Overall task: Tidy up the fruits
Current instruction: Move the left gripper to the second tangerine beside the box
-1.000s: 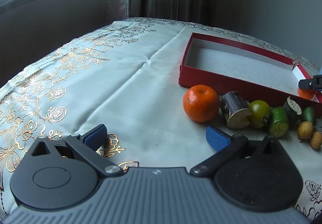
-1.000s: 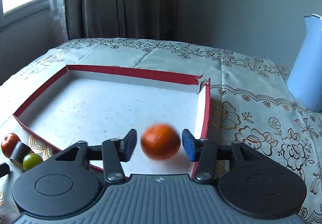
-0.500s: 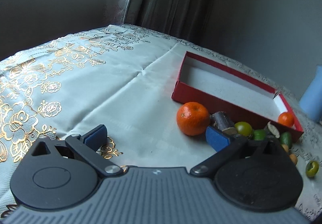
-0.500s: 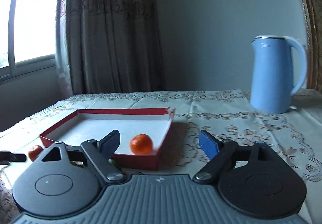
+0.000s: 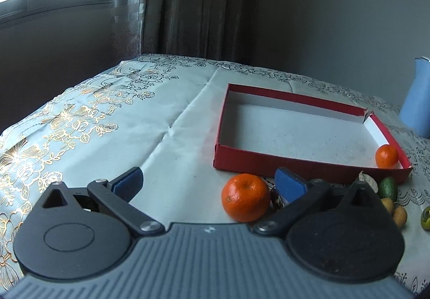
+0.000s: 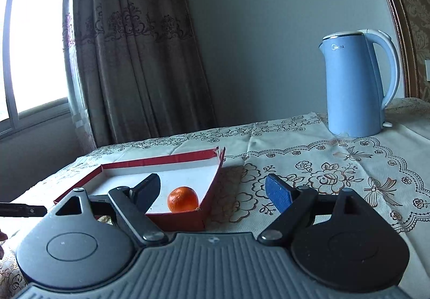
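Note:
A shallow red box (image 5: 268,162) with a white floor lies on the tablecloth; one small orange (image 5: 386,156) rests in its near right corner. The same small orange (image 6: 182,199) shows in the box (image 6: 172,159) in the right wrist view. A larger orange (image 5: 245,197) sits on the cloth just in front of the box, beside a row of small green and yellow fruits (image 5: 389,188). My left gripper (image 5: 208,180) hovers open, the larger orange close to its right finger. My right gripper (image 6: 212,188) is open and empty, held back from the box's corner.
A blue electric kettle (image 6: 354,84) stands at the back right of the table. A curtain and window lie beyond the far table edge. Bare patterned cloth (image 5: 107,121) stretches left of the box. A dark tip of the other gripper (image 6: 22,209) shows at the left edge.
My right gripper let the small orange drop into the box, opened wide and pulled back, tilting up. My left gripper rose a little and now looks more toward the box.

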A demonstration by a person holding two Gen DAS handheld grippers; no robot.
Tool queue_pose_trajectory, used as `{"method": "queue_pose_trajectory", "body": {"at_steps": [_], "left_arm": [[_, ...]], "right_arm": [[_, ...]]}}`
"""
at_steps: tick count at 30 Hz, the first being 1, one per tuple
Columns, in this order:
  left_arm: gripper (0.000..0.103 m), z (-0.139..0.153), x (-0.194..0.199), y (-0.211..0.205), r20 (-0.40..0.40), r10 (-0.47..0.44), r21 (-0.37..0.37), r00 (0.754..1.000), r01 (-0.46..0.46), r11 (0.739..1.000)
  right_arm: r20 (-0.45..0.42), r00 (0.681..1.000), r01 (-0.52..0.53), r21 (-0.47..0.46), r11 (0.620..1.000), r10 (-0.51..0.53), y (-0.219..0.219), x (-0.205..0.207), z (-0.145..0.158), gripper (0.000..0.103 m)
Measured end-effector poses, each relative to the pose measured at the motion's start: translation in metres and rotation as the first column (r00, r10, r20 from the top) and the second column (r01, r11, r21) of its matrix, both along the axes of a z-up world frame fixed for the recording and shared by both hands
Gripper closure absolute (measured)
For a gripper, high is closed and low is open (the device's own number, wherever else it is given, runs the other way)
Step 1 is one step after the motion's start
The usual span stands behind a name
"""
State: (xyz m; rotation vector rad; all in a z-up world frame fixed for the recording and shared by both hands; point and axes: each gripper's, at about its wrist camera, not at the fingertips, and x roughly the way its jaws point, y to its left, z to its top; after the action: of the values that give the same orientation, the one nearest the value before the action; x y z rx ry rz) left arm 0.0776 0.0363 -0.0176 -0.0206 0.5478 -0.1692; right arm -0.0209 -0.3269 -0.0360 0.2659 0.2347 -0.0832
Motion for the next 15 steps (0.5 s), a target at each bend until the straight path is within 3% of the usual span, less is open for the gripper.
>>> {"method": "queue_pose_trajectory", "body": {"at_steps": [8, 15], "left_arm": [[0.000, -0.008, 0.002, -0.014, 0.032, -0.004, 0.115, 0.999, 0.001, 0.993], [0.000, -0.012, 0.002, -0.020, 0.011, -0.028, 0.135, 1.000, 0.026, 0.990]], "right_arm": [[0.008, 1.000, -0.008, 0.012, 1.000, 0.008, -0.001, -0.001, 0.000, 0.017], [0.010, 1.000, -0.004, 0.021, 1.000, 0.003, -0.001, -0.001, 0.000, 0.017]]}}
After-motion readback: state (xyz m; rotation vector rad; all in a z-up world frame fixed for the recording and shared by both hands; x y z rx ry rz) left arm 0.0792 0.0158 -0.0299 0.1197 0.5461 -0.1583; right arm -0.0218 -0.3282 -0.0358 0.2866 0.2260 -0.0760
